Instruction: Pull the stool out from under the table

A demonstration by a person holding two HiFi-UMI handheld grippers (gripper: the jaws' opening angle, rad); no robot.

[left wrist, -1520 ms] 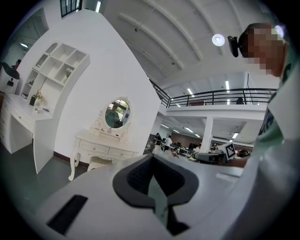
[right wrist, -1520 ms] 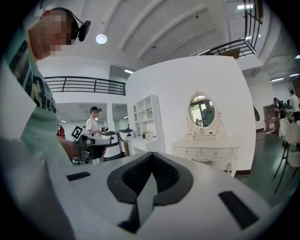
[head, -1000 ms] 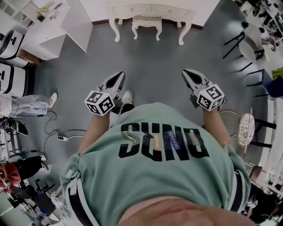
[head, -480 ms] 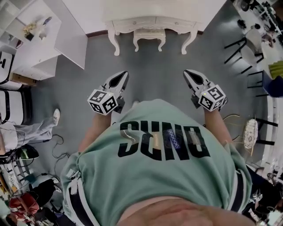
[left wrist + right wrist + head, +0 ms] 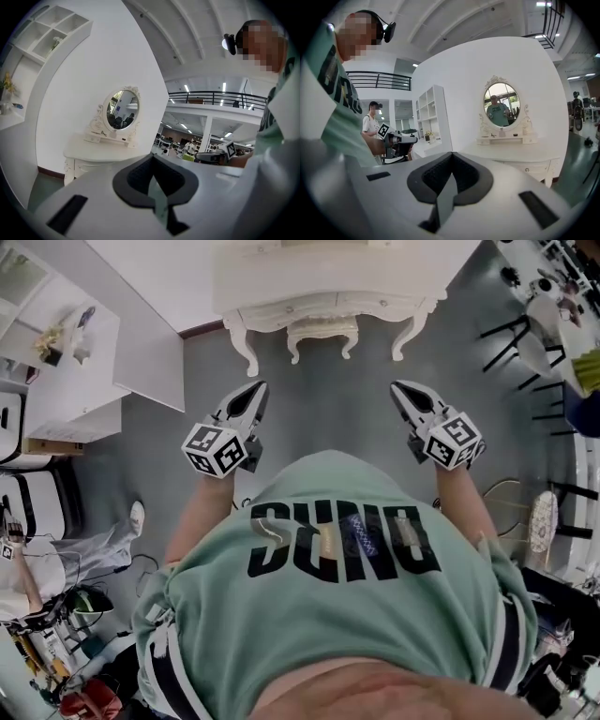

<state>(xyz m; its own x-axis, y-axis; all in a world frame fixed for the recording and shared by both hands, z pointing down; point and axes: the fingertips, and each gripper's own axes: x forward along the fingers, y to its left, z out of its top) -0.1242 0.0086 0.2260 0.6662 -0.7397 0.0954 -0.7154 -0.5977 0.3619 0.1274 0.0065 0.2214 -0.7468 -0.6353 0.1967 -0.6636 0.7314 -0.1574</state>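
A white stool [image 5: 322, 331] with curved legs stands tucked under the white dressing table [image 5: 281, 307] at the top of the head view. My left gripper [image 5: 255, 388] and right gripper [image 5: 398, 387] are held out in front of the person's body, above the grey floor and well short of the stool. Both point toward the table, shut and with nothing in them. In the left gripper view the jaw tips [image 5: 151, 156] meet below the table top [image 5: 101, 152] and its oval mirror [image 5: 123, 109]. The right gripper view shows its closed tips [image 5: 451, 153] and the mirror [image 5: 501, 104]; the stool is hidden there.
A white shelf unit [image 5: 56, 352] stands left of the table. Black-legged chairs [image 5: 525, 343] and a gold-framed seat [image 5: 542, 521] line the right side. Another person [image 5: 37, 568] sits at the far left near floor cables and bags.
The dressing table and stool have grown larger and slid toward the top of the head view as the person walks closer. Both grippers stay shut, held out in front.
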